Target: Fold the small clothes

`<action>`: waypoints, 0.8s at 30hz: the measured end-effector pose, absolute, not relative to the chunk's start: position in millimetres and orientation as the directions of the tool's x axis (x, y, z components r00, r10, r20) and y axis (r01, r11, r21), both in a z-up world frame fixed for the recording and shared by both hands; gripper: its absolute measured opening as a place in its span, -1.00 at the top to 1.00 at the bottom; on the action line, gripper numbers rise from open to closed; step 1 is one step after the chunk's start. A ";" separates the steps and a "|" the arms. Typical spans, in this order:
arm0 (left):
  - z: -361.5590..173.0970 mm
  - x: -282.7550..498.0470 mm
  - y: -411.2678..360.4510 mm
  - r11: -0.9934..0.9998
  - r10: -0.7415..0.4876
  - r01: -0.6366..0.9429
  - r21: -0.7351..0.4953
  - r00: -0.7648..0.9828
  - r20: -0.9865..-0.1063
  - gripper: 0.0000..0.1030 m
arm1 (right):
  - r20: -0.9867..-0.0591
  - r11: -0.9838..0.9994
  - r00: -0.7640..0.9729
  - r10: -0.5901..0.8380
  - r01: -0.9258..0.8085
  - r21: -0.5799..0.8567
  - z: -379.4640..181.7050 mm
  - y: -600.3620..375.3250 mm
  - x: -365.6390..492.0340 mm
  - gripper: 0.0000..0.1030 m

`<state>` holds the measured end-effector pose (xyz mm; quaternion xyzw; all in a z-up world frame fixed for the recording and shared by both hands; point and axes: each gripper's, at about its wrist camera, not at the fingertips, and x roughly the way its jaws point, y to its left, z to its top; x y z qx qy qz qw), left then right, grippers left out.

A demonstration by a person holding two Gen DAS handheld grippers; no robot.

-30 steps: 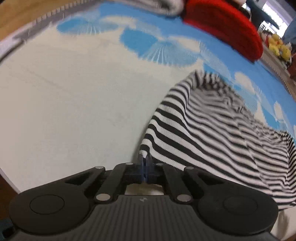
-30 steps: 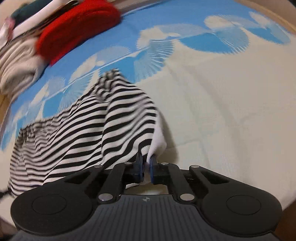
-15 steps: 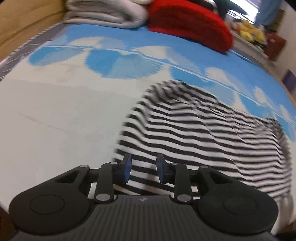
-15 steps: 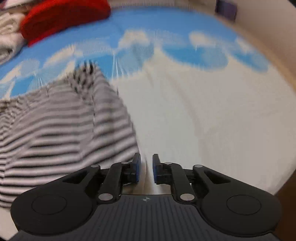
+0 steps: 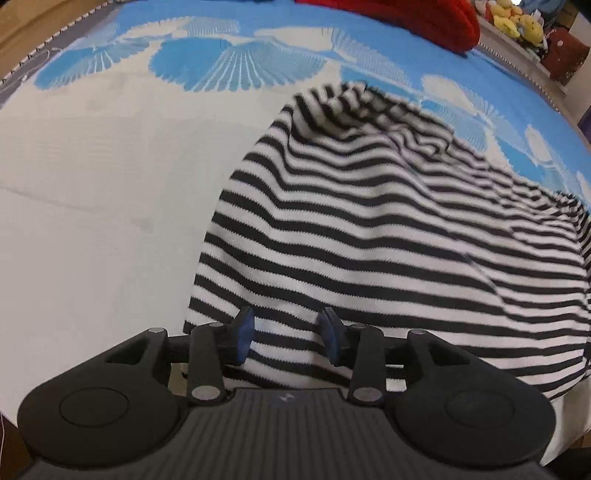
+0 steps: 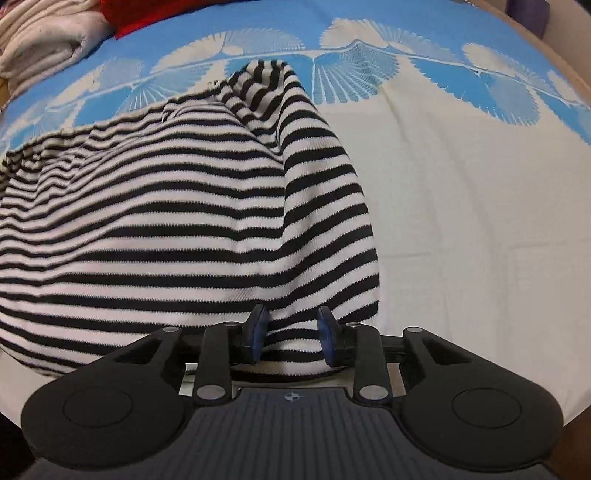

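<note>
A black-and-white striped garment [image 5: 369,229] lies rumpled on the bed, its near hem toward both grippers. My left gripper [image 5: 287,334] hangs over the near left corner of the hem, jaws opening, blue pads apart with the cloth lying slack between and below them. In the right wrist view the same striped garment [image 6: 177,229] fills the left half; my right gripper [image 6: 291,332] hovers over its near right corner, jaws opening, pads clear of the fabric seen between them. A raised fold runs back toward the far end of the garment.
The bed cover [image 5: 92,203] is cream near me and blue with white fan shapes farther off. A red cushion [image 5: 424,18] and yellow soft toys [image 5: 517,22] sit at the far side. Folded pale blankets [image 6: 40,40] lie far left in the right wrist view.
Both grippers were shut on the hem corners a second ago; both have let go and spread their jaws. The garment has dropped and settled flat on the bed beneath them.
</note>
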<state>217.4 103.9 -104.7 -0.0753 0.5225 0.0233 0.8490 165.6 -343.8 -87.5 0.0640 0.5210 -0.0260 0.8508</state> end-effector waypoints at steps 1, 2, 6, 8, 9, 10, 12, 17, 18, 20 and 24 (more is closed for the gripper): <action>-100.5 216.9 103.1 0.987 -0.047 -0.114 -0.112 0.466 -0.883 0.15 | -0.884 0.990 0.468 0.021 0.113 0.083 -84.9 -344.0 165.4 0.40; -95.5 215.4 102.1 0.987 -0.056 -0.107 -0.123 0.483 -0.874 0.13 | -0.878 0.990 0.478 0.015 0.116 0.080 -82.7 -343.9 164.5 0.39; -83.9 209.5 93.8 0.989 -0.061 -0.082 -0.121 0.521 -0.851 0.10 | -0.866 0.989 0.500 -0.003 0.132 0.072 -77.4 -345.1 162.4 0.39; -80.9 206.9 91.2 0.990 -0.061 -0.073 -0.117 0.530 -0.846 0.10 | -0.853 0.989 0.522 -0.020 0.137 0.061 -72.0 -345.9 160.8 0.39; -79.8 206.2 90.0 0.991 -0.061 -0.068 -0.115 0.534 -0.843 0.10 | -0.845 0.988 0.534 -0.026 0.141 0.059 -69.0 -346.2 158.7 0.39; -78.9 205.4 88.4 0.992 -0.059 -0.063 -0.111 0.539 -0.840 0.10 | -0.834 0.988 0.550 -0.034 0.146 0.056 -66.2 -346.5 158.5 0.39; -76.3 203.4 86.7 0.993 -0.056 -0.052 -0.101 0.552 -0.832 0.10 | -0.806 0.987 0.589 -0.054 0.151 0.045 -57.1 -346.7 155.6 0.39; -69.9 196.9 88.9 0.993 -0.067 -0.041 -0.111 0.576 -0.815 0.10 | -0.679 0.995 0.731 -0.069 0.101 0.007 -16.4 -336.4 141.4 0.39; -68.7 195.5 90.0 0.993 -0.067 -0.041 -0.111 0.580 -0.812 0.10 | -0.655 0.996 0.754 -0.057 0.084 0.010 -7.7 -334.9 138.6 0.39; -67.9 193.2 90.9 0.993 -0.065 -0.038 -0.108 0.588 -0.807 0.10 | -0.602 0.999 0.798 -0.026 0.041 0.011 9.5 -330.7 130.1 0.34; -66.1 187.1 98.3 0.992 -0.063 -0.049 -0.116 0.607 -0.792 0.10 | -0.528 0.999 0.849 -0.007 -0.013 -0.033 21.7 -320.1 115.5 0.26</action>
